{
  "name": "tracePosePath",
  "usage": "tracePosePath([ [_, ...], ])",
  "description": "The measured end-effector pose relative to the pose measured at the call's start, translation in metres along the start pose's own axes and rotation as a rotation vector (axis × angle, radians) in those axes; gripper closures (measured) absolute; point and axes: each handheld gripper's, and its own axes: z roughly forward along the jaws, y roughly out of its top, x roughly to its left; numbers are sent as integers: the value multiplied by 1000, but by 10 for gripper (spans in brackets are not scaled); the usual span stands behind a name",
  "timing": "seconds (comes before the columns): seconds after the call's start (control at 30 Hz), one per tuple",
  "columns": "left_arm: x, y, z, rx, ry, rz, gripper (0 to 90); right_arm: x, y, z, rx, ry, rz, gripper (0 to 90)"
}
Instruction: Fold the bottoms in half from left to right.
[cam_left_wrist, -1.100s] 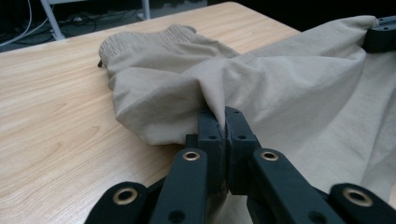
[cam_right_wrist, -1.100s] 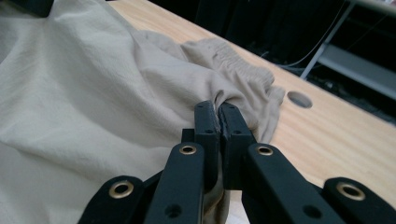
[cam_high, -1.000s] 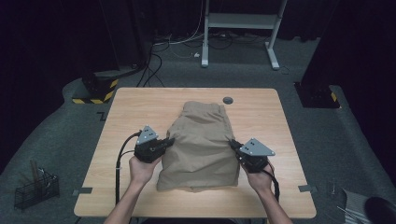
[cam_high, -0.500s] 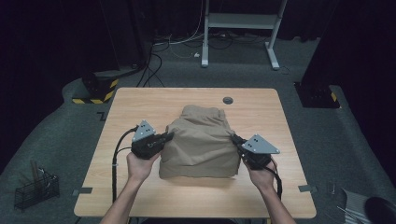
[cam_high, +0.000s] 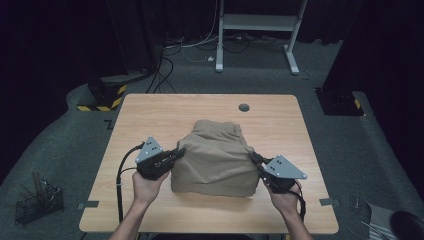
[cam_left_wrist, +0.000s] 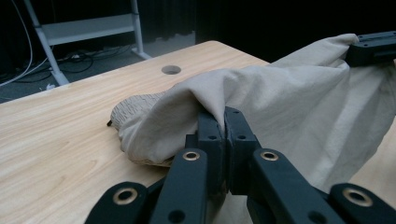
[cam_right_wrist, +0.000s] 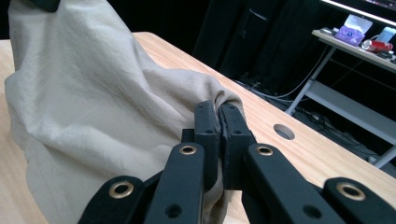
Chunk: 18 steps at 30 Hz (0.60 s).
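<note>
Status: fold is partway. You have both grippers clamped on the tan garment (cam_high: 215, 160), which sits mid-table, nearer your edge than the far one. Left gripper (cam_high: 176, 152) pinches the cloth's left edge; in the left gripper view its jaws meet on a bunched fold (cam_left_wrist: 219, 116). Right gripper (cam_high: 254, 158) does the same on the right edge, jaws closed on fabric (cam_right_wrist: 217, 114). Near half of the cloth hangs lifted between your two grips like a curtain; the far part, with what looks like a ribbed waistband (cam_left_wrist: 135, 105), lies on the wooden table (cam_high: 150, 115), short of the cable hole (cam_high: 244, 107).

Done, as I read it: corners picked, near edge raised off the table. Left: carry that edge over toward the far part, lay it flat, let go, smooth. Watch for sag in the middle; the span between your grips isn't taut.
</note>
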Motion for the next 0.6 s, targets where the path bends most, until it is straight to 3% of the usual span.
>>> tracePosePath([
  [0.3, -27, 2, -29, -14, -27, 25, 871, 15, 5, -33, -25, 19, -8, 876],
  [0.43, -21, 7, -23, -16, -24, 16, 871, 11, 7, -32, -29, 23, 7, 876],
  [0.6, -8, 6, -7, 0, -7, -5, 871, 1, 2, -15, -15, 41, 68, 877],
])
